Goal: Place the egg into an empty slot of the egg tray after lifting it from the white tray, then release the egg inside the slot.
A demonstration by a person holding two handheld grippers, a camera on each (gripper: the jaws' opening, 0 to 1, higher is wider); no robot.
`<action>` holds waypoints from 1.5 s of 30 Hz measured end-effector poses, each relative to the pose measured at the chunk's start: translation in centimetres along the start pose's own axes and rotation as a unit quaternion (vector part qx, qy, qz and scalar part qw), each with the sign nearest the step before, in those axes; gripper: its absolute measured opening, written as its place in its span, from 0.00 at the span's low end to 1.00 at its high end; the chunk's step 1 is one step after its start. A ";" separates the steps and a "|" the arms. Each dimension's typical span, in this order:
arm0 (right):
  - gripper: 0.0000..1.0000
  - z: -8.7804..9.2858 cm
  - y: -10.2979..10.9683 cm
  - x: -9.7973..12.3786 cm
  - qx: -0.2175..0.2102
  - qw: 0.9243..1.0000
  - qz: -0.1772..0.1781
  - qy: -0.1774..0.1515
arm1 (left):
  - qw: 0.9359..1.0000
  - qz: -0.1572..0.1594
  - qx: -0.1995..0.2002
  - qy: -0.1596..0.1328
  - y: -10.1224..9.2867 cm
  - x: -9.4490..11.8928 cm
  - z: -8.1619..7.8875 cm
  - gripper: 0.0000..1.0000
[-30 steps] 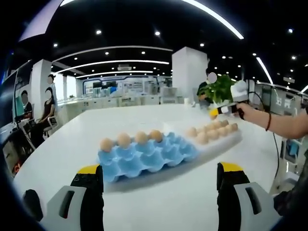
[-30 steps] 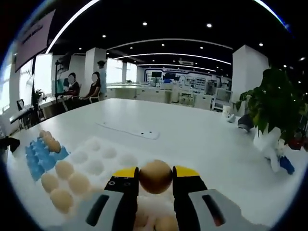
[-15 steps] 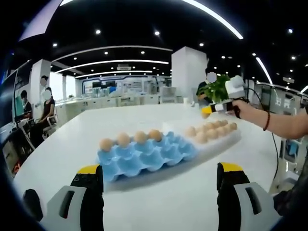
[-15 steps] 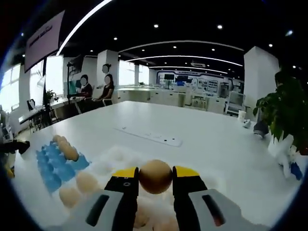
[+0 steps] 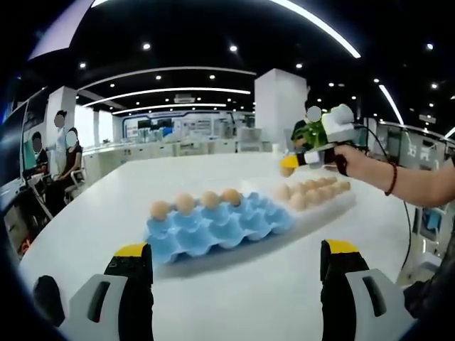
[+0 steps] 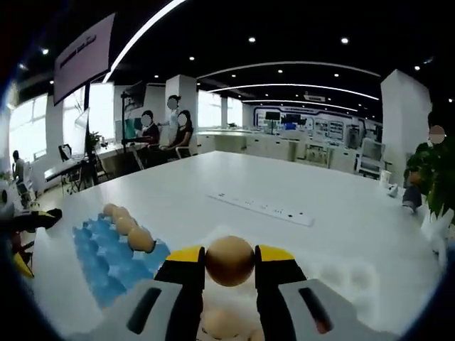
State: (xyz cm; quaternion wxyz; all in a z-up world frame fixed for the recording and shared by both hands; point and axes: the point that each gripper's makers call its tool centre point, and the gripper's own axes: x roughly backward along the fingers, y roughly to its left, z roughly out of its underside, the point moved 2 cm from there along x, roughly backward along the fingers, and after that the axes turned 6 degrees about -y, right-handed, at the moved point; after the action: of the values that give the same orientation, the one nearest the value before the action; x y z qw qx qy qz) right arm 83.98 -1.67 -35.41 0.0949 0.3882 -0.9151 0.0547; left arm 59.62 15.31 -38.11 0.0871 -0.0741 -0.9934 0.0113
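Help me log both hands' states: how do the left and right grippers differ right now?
The left gripper stands wide open and holds nothing; the right gripper is shut on an egg. The left hangs low before the blue egg tray; the right is raised above the white tray. Both have yellow-tipped jaws.

The white surface [image 5: 234, 284] is carrying a blue egg tray [image 5: 217, 227] and a white tray [image 5: 323, 202] lying just beside each other, while a white power strip [image 6: 261, 207] is lying farther off.
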 end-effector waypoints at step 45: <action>0.29 3.9 9.2 -4.9 0.022 0.995 -0.077 0.066 | 1.000 0.002 0.002 -0.004 1.1 0.2 -0.1 1.00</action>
State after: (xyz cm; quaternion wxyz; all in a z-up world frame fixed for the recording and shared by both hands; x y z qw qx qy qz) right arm 80.12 7.45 -40.53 0.1504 0.4550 -0.8728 0.0925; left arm 59.63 16.45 -37.98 0.0832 -0.0759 -0.9935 0.0139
